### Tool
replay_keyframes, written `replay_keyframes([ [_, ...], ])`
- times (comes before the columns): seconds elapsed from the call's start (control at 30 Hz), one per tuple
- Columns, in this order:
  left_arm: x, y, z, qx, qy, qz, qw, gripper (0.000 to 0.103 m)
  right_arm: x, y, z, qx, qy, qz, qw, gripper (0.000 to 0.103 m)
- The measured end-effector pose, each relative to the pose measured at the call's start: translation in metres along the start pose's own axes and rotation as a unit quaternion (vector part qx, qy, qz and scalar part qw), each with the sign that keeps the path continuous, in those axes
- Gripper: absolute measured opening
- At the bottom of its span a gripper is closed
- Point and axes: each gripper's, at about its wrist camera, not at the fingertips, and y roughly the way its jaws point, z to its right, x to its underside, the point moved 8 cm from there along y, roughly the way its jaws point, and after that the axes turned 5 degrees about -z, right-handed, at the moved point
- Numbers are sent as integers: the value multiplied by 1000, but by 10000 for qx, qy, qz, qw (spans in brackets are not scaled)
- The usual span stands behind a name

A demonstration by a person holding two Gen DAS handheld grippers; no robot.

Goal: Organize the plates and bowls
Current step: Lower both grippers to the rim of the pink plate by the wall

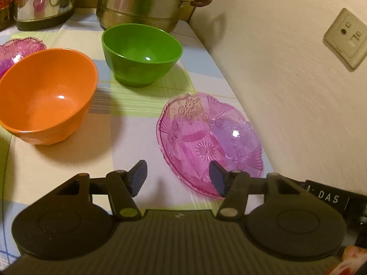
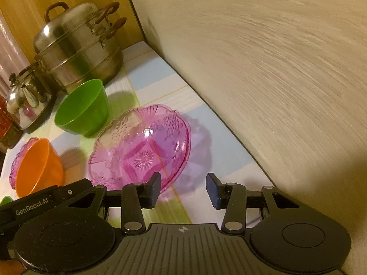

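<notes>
The pink plate lies flat on the bench just ahead of both claws, close to the wall. In the left wrist view its near rim is partly between the pads of the left claw, whose right pad overlaps it; the jaws stand part open and nothing is seen to be gripped. The right claw is part open and empty, with the plate's rim at its left pad. The rim is judged best taken by one claw only, with one pad slid under the thin edge and one above. Beyond the plate and to the left stand the green bowl and the orange bowl; a second pink plate lies behind the latter. The plastic may slip, so a slow lift is advised.
</notes>
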Motion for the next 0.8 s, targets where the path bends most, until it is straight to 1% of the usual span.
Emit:
replay_keyframes([
  [0.07,-2,7,-2,16,-60,-23,10000,55,-6,6,1,19,-22,3,10000,44],
  [0.3,-8,26,-10,69,-259,-125,9996,49,-18,27,2,160,-175,-82,9997,44],
  [0.8,-19,43,-12,86,-299,-145,9994,34,-28,57,-2,332,-393,-225,9984,44],
])
